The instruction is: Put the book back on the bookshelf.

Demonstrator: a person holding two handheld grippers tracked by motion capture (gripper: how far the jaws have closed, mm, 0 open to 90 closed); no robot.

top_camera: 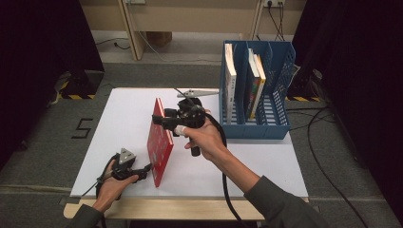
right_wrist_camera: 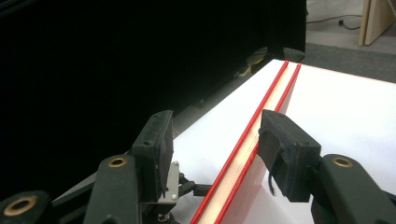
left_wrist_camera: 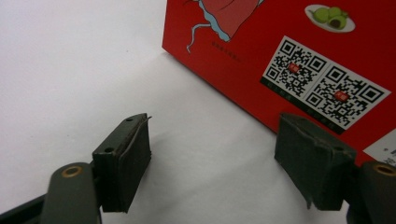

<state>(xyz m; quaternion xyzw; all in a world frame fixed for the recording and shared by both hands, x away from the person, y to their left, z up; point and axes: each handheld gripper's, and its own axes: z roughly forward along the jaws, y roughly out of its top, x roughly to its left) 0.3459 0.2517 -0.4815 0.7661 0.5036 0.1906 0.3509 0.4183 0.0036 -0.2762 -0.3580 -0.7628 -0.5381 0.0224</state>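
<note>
A thin red book (top_camera: pixel 159 142) stands on its long edge on the white table (top_camera: pixel 123 118), its cover with QR codes (left_wrist_camera: pixel 327 84) facing my left gripper. The left gripper (top_camera: pixel 148 167) lies low at the book's near bottom corner. Its jaws (left_wrist_camera: pixel 212 154) are open with only bare table between them, and the book sits just beyond the right pad (left_wrist_camera: pixel 310 158). My right gripper (top_camera: pixel 160 121) is at the book's top edge (right_wrist_camera: pixel 261 112), which runs between its open jaws (right_wrist_camera: pixel 218 126). It runs close to the right pad (right_wrist_camera: pixel 285 149) and well clear of the left one.
A blue file rack (top_camera: pixel 278 71) with several upright books (top_camera: pixel 230 85) stands at the table's back right. Dark curtains hang on both sides. The table's wooden front edge (top_camera: pixel 190 209) is near the person's forearms.
</note>
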